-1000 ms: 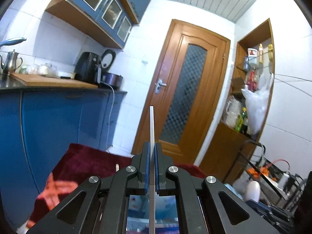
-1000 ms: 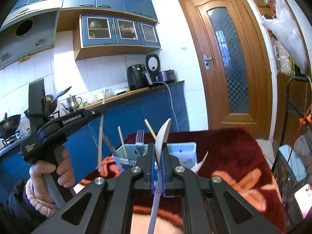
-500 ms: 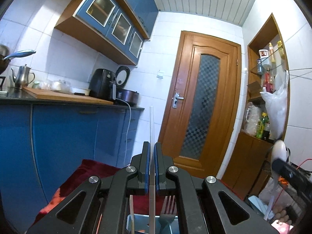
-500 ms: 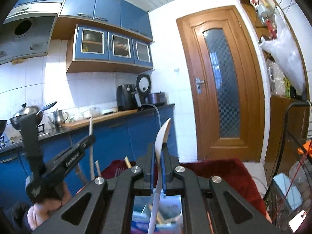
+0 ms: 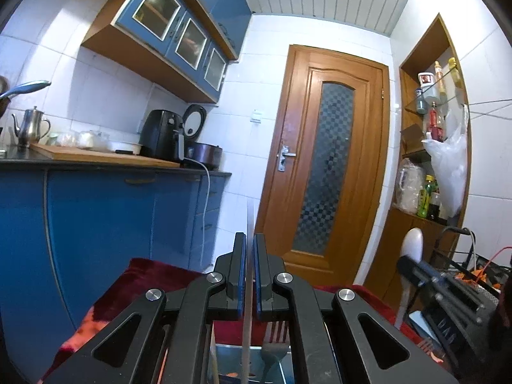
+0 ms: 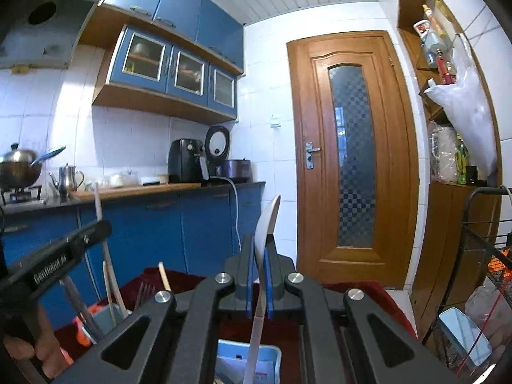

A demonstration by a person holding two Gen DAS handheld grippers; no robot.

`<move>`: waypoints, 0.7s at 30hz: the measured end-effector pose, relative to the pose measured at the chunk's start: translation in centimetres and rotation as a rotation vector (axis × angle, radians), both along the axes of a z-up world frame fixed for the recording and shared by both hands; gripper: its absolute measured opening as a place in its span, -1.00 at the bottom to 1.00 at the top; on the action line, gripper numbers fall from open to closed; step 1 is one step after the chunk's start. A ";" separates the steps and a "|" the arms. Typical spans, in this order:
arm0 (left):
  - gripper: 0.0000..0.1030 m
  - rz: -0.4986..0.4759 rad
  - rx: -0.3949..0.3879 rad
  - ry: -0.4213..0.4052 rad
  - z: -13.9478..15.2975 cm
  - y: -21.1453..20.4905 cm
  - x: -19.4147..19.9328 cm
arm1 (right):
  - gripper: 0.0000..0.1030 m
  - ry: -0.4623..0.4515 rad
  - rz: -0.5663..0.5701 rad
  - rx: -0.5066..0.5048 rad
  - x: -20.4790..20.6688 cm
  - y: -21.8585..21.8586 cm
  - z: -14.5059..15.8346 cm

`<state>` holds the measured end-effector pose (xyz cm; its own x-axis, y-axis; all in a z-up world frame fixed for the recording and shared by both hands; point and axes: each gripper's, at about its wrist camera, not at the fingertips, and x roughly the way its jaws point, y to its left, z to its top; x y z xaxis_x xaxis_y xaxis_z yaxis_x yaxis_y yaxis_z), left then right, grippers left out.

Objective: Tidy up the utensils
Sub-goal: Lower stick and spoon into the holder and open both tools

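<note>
My left gripper [image 5: 249, 246] is shut on a thin pale chopstick [image 5: 248, 256] held upright over a blue utensil holder [image 5: 246, 352] with a fork [image 5: 275, 342] in it. My right gripper [image 6: 260, 249] is shut on a white plastic spoon [image 6: 267, 224], bowl up, above a blue compartment [image 6: 268, 356]. In the right wrist view the left gripper [image 6: 64, 256] and its chopstick [image 6: 97, 201] show at left, with several chopsticks [image 6: 110, 288] and a fork [image 6: 144, 291] standing in the holder. The right gripper's spoon [image 5: 411, 246] shows at right in the left wrist view.
The holder stands on a dark red patterned cloth [image 5: 144, 275]. Blue cabinets [image 6: 192, 224] and a counter with kettle [image 6: 67, 177] and air fryer [image 6: 185, 163] are at left. A wooden door [image 6: 352, 160] is ahead. A wire rack [image 6: 480, 256] stands at right.
Both grippers have risen and tilted upward, so the cloth and holder have dropped low in view. The chopstick and spoon stay gripped.
</note>
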<state>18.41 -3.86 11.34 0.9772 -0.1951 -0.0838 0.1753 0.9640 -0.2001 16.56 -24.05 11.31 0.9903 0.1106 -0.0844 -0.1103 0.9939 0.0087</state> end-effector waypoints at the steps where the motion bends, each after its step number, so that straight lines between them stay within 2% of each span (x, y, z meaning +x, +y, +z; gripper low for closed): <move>1: -0.92 -0.002 0.001 0.001 0.0 0.0 -0.1 | -0.86 0.012 0.011 -0.006 -0.1 0.1 -0.2; 3: -0.88 -0.009 0.002 0.006 0.1 0.0 -0.2 | -0.85 0.023 0.020 -0.009 -0.4 0.1 -0.4; 4: -0.86 -0.011 0.002 0.008 0.2 0.1 -0.3 | -0.78 0.027 0.028 -0.009 -0.5 0.2 -0.4; 5: -0.82 -0.009 0.001 0.010 0.4 0.1 -0.4 | -0.69 0.030 0.030 -0.008 -0.7 0.2 -0.4; 6: -0.78 -0.010 0.001 0.014 0.5 0.1 -0.6 | -0.50 0.032 0.035 -0.008 -0.8 0.2 -0.3; 7: -0.77 -0.013 0.001 0.018 0.6 0.1 -0.7 | -0.40 0.032 0.045 -0.002 -1.1 0.1 -0.2; 21: -0.74 -0.047 0.022 0.052 2.8 1.2 -5.5 | -0.30 0.018 0.082 0.080 -5.3 -0.2 2.5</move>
